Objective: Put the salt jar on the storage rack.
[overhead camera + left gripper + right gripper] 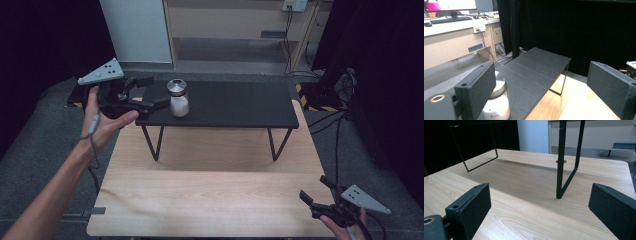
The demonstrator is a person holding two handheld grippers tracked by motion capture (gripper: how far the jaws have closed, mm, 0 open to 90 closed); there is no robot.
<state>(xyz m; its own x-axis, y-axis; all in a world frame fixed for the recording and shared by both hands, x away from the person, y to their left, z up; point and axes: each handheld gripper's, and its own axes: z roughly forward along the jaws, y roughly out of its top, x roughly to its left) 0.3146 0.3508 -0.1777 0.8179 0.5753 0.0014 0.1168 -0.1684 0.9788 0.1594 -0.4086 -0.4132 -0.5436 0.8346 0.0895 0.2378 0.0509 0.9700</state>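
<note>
In the high view we see the left gripper (161,91) at the upper left, held at the left end of the black shelf (235,106), its jaws spread wide and pointing at a small jar (178,98) that stands near that end. The jar looks just beyond the fingertips, with nothing clamped. The rest of the shelf top to the right lies bare up to its far edge. The light wooden table (210,195) beneath it is open across the whole lower middle of the frame. The right gripper (316,189) sits at the lower right corner of the table, jaws parted and empty.

In the left gripper view the shelf's surface is matte and finely grained, on thin black metal legs (562,83). The jar (498,105), rounded with a shiny metal lid, sits at lower left, partly behind the left jaw; we cannot tell whether they touch.

In the right gripper view we see pale wood grain (524,202) between wide-open jaws and a slim shelf leg (562,167) standing ahead.
</note>
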